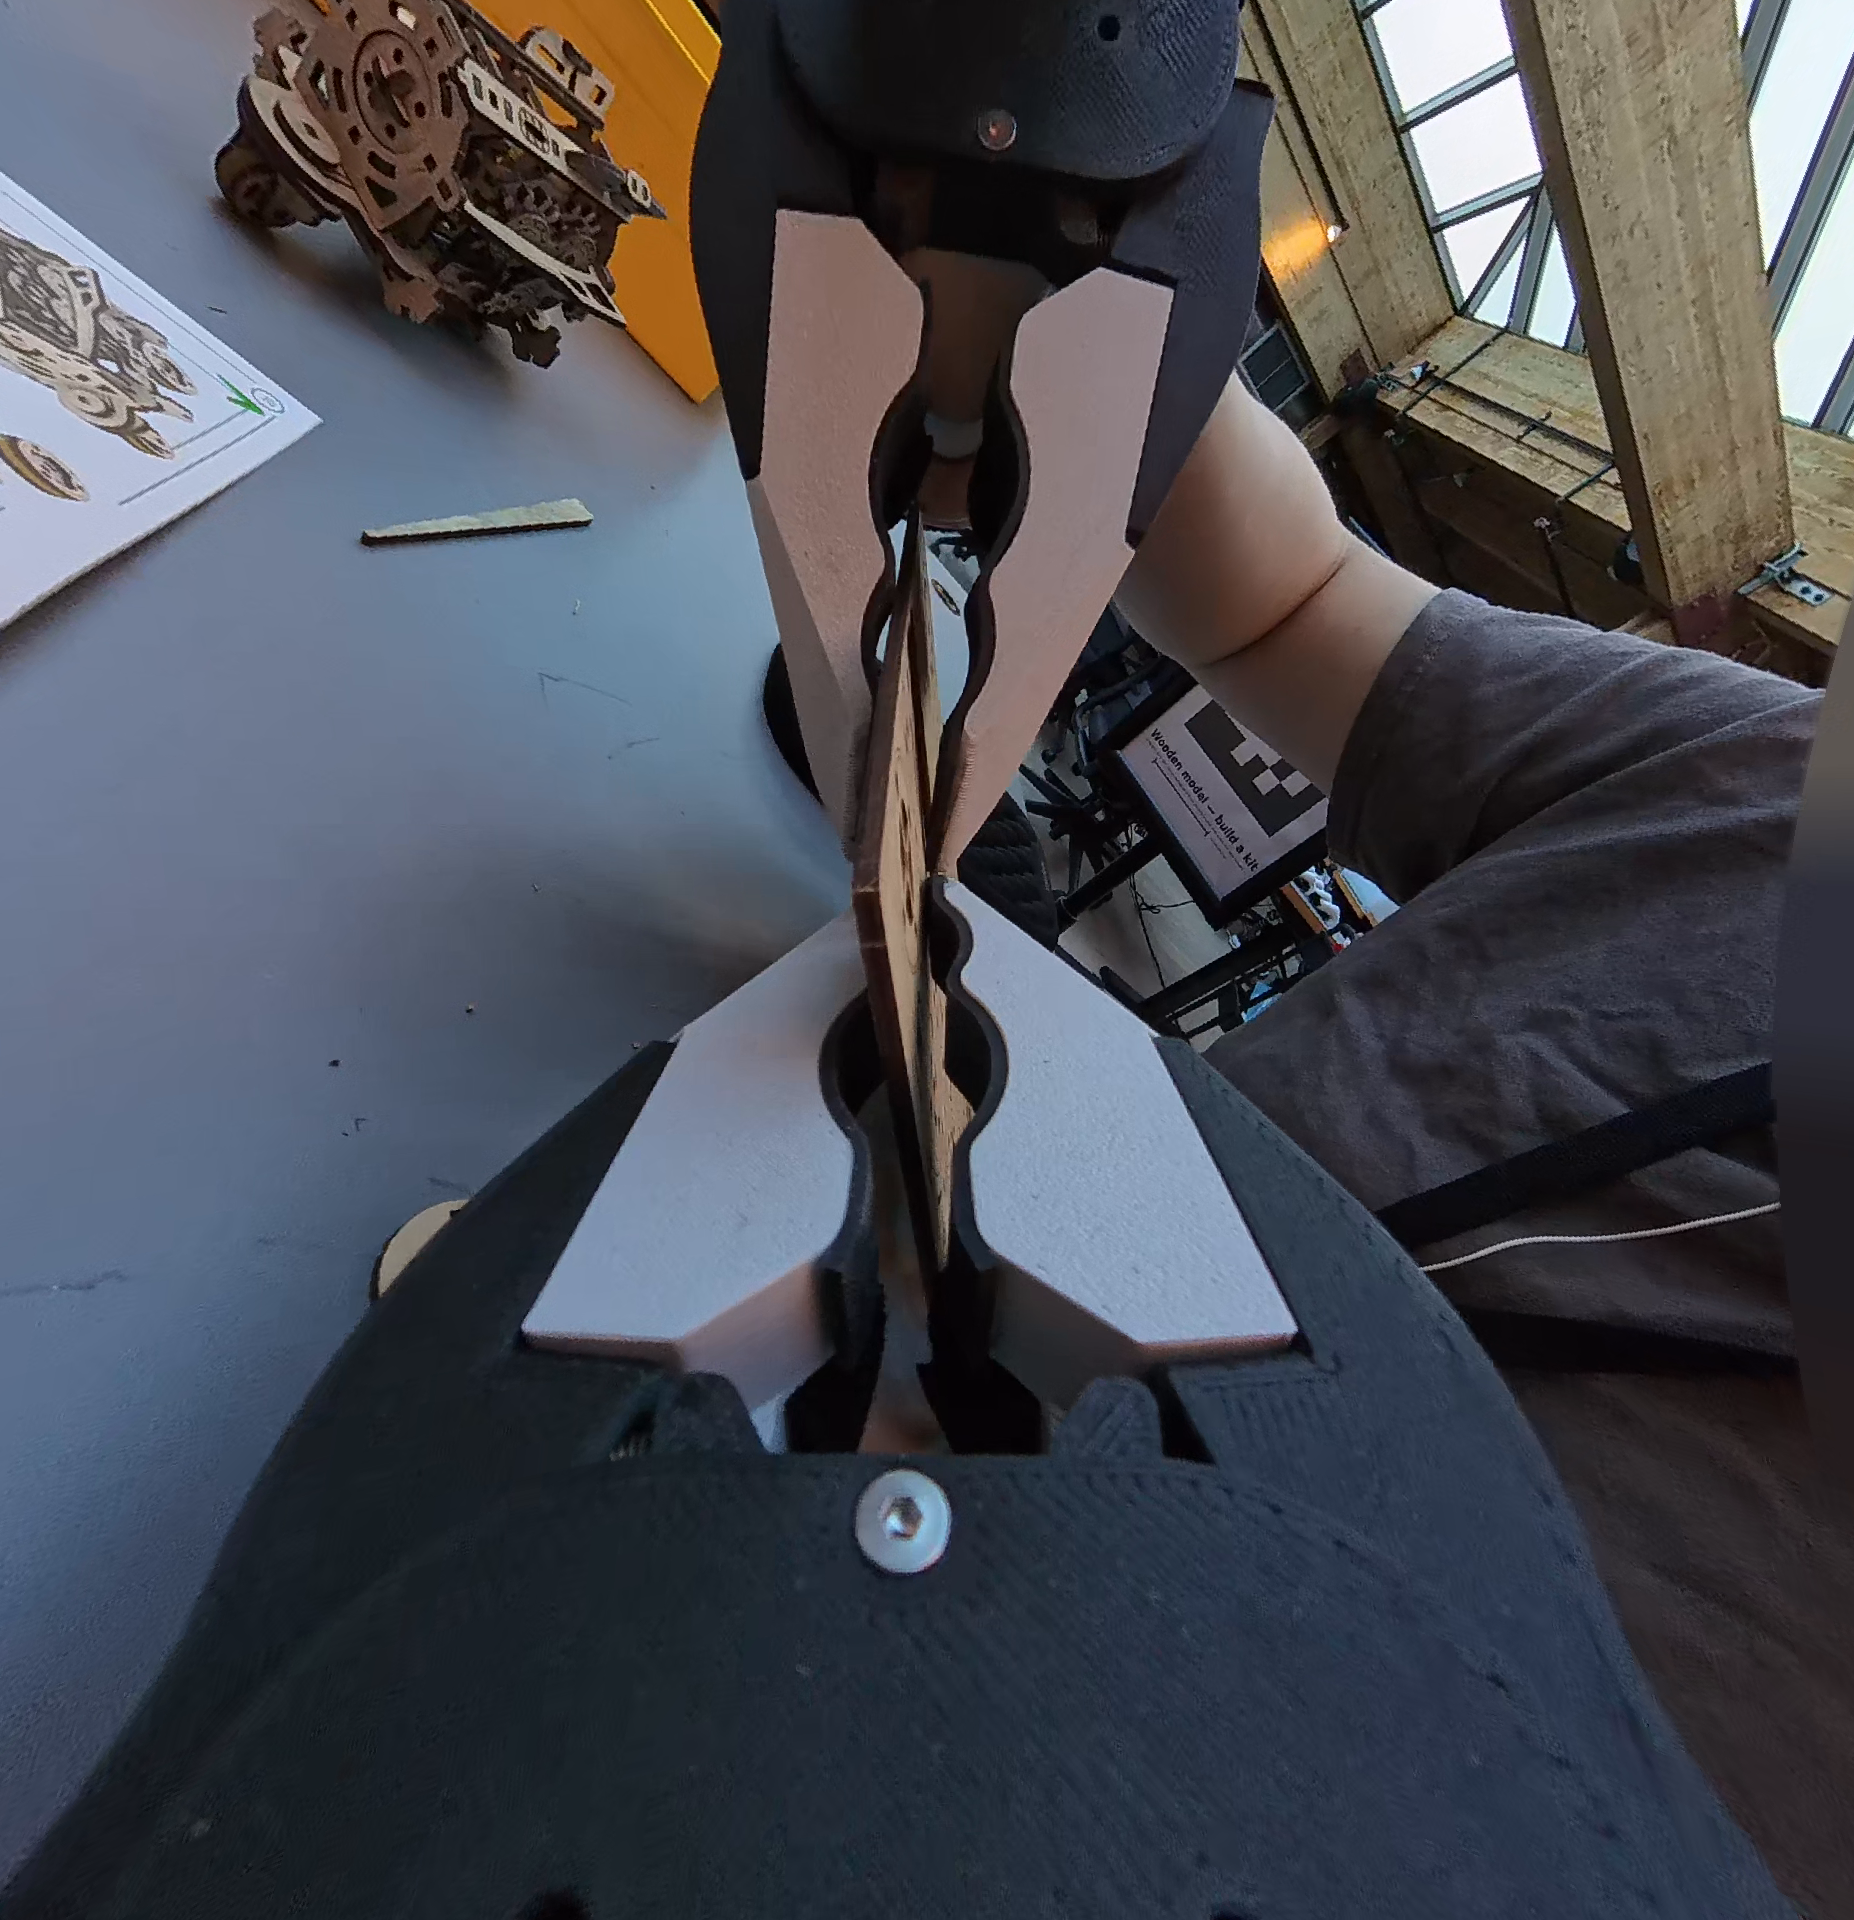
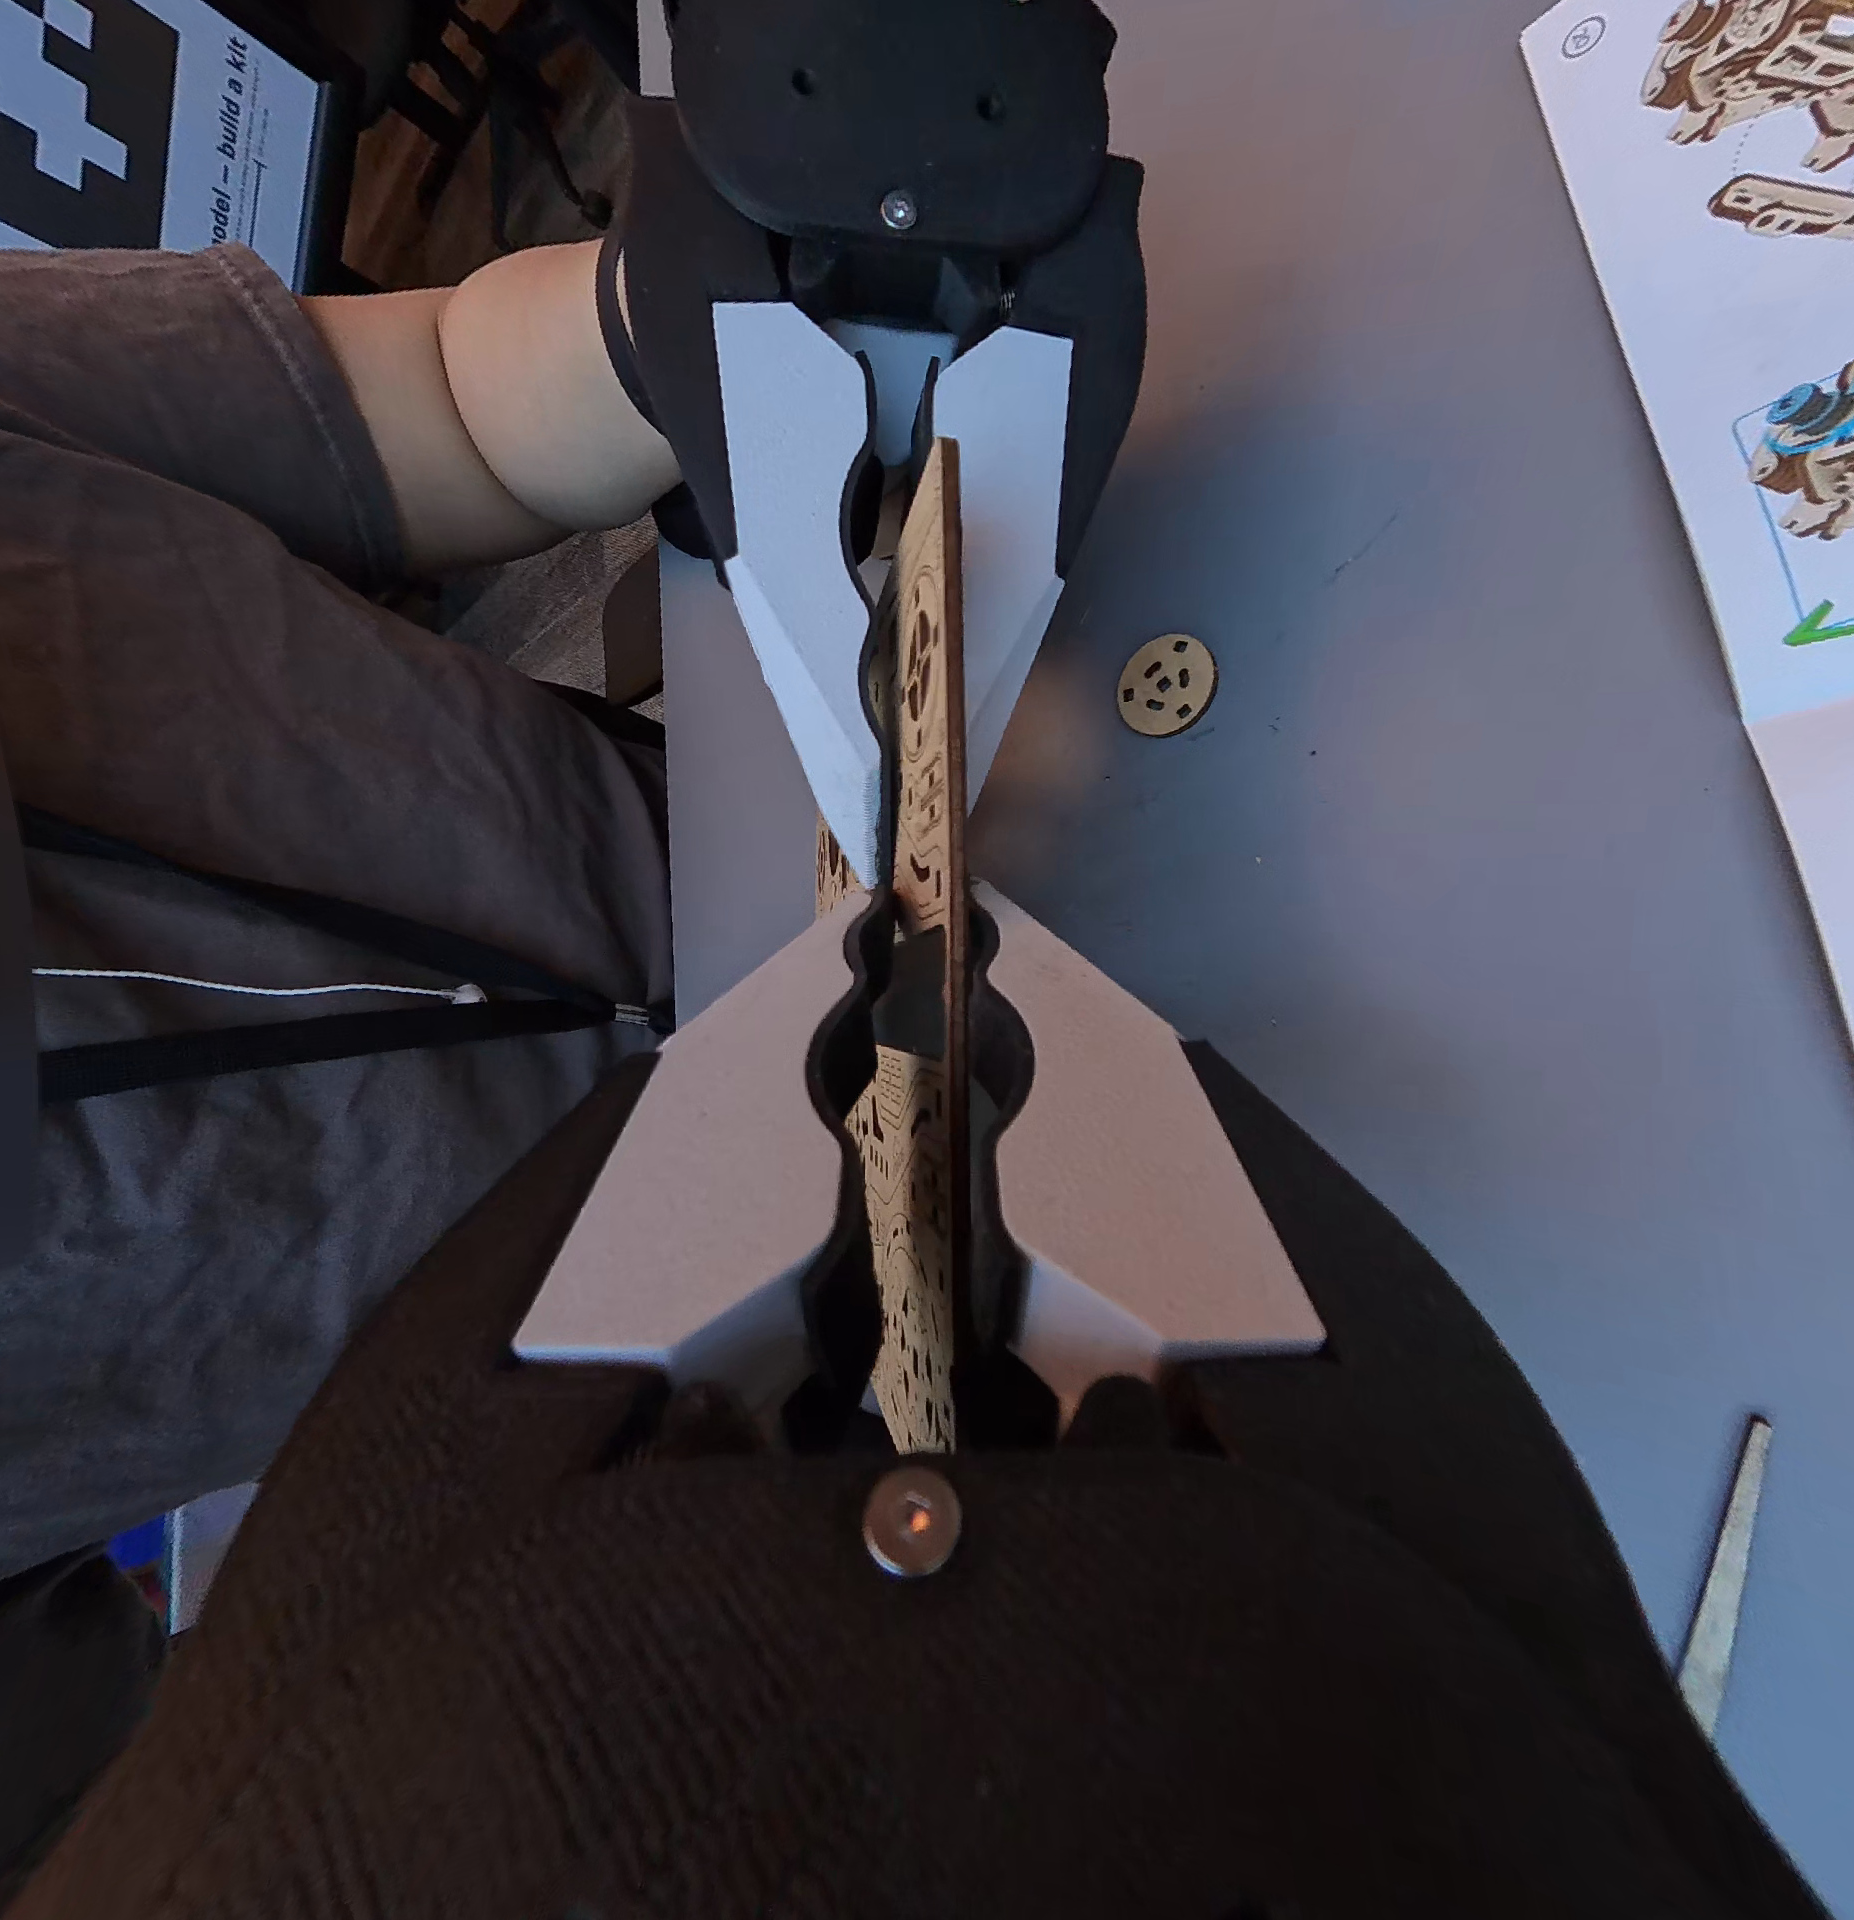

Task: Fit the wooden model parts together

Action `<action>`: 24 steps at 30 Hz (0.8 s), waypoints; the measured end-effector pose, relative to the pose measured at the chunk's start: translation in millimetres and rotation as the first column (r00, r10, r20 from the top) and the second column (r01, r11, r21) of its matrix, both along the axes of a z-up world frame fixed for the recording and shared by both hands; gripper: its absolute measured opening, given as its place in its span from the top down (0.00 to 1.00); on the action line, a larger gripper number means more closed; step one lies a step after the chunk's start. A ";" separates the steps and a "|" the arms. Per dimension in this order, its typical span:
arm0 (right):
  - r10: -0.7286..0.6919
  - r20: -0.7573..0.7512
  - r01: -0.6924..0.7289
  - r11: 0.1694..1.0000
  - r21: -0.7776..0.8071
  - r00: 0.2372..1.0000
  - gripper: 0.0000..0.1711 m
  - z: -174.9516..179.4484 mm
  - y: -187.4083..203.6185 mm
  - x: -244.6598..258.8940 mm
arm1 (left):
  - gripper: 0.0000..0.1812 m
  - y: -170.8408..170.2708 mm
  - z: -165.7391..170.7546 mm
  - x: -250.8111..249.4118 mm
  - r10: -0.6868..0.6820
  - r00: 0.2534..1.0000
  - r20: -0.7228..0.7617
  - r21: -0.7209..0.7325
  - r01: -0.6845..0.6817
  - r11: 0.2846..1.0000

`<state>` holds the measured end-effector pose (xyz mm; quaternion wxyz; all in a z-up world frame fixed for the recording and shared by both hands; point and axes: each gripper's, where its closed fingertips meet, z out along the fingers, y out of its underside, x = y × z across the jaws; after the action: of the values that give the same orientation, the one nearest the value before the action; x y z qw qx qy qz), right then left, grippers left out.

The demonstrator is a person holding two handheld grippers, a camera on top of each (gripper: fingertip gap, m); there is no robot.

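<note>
Near, both views: L gripper (image 1: 902,925) and R gripper (image 2: 928,914) face each other tip to tip, each closed down on the same thin wooden sheet (image 2: 928,727), edge-on at frame centre. Jaws nearly together, only the sheet's thickness between them. Sheet runs from one gripper's throat into the other's, held off the table (image 1: 279,831).

Handling (judgement): laser-cut ply, light, stiff along its face but thin. Cut-outs and part outlines across it make weak spots; twist or bend btwn the two grips could snap it or pop parts loose. Burnt edges look smooth, so may slip in the wavy pads if grip is slack. Best held on solid border, not over cut-outs, grips close to the part being worked.

Mid: round wooden disc (image 2: 1167,686) w/ small holes on table, right of centre in R view. Wedge-shaped strip (image 1: 476,520) left of centre in L view. Person's arm and dark shirt behind.

Far: half-built wooden model (image 1: 435,177) upper left in L view, yellow box (image 1: 642,156) behind it. Instruction sheet (image 1: 92,364) at left edge, drawings w/ green tick. Framed sign (image 1: 1229,800) w/ black-white marker and printed text, right of centre; not transcribed. No brand visible.
</note>
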<state>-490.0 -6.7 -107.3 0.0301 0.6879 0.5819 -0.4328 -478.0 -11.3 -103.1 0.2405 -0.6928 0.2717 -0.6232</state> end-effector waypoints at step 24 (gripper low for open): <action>0.013 -0.075 -0.010 0.999 0.035 0.997 0.94 1.6 2.0 0.8 | 1.00 1.8 1.0 1.2 0.025 0.999 0.024 -0.002 -0.025 1.000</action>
<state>-489.2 -4.7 -105.7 -0.0015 0.6681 0.5941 -0.4480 -476.7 -9.4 -102.1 0.2509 -0.6887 0.2595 -0.6288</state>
